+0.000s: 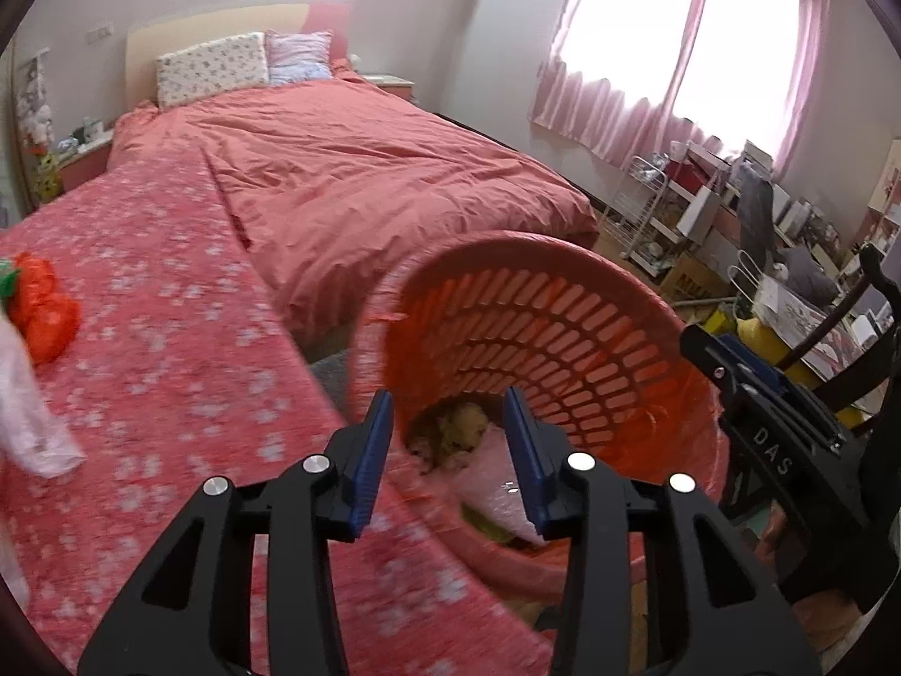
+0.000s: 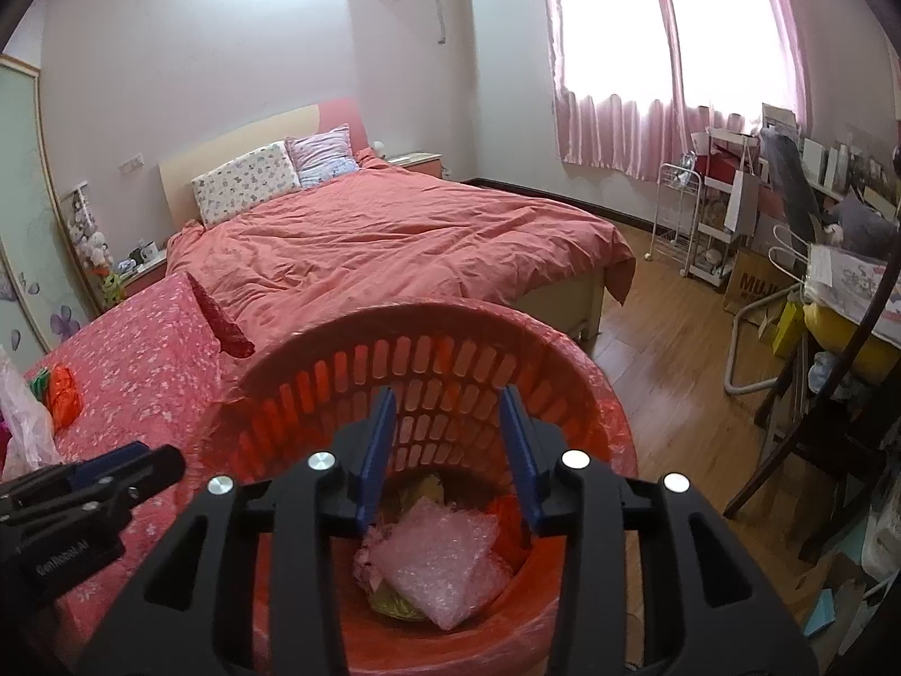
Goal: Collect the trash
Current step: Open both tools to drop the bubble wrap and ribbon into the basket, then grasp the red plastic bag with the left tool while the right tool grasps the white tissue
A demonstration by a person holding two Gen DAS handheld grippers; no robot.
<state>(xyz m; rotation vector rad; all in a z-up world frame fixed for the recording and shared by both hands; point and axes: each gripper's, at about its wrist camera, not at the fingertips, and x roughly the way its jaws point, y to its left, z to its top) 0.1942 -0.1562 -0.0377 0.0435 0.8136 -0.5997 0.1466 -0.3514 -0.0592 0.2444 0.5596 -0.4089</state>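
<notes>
Left wrist view, left to right: a clear plastic bag [image 1: 34,411] lies at the far left edge of the floral bedspread [image 1: 169,338], with crumpled orange plastic trash [image 1: 45,310] just beside it. Both rest on the bed, well apart from the bin. The left gripper [image 1: 447,450] stands with its jaws wide apart and nothing between them, pointing at the mouth of the red slotted wastebasket [image 1: 563,310], which sits at the bed's edge and holds pink bubble wrap [image 1: 495,484] and other scraps. The right gripper [image 1: 754,394] appears at the right side; its jaw state cannot be told from this angle.

Right wrist view, left to right: the plastic bag [image 2: 22,422] and orange trash [image 2: 65,391] again lie at the far left. The right gripper [image 2: 447,450] hovers over the basket with jaws wide and empty.

Handling judgement: both remaining pieces are thin film, very light, soft and slippery. They will crush flat under the pads and may slide out or drift when released. Take hold at a bunched fold, not a single loose edge.
</notes>
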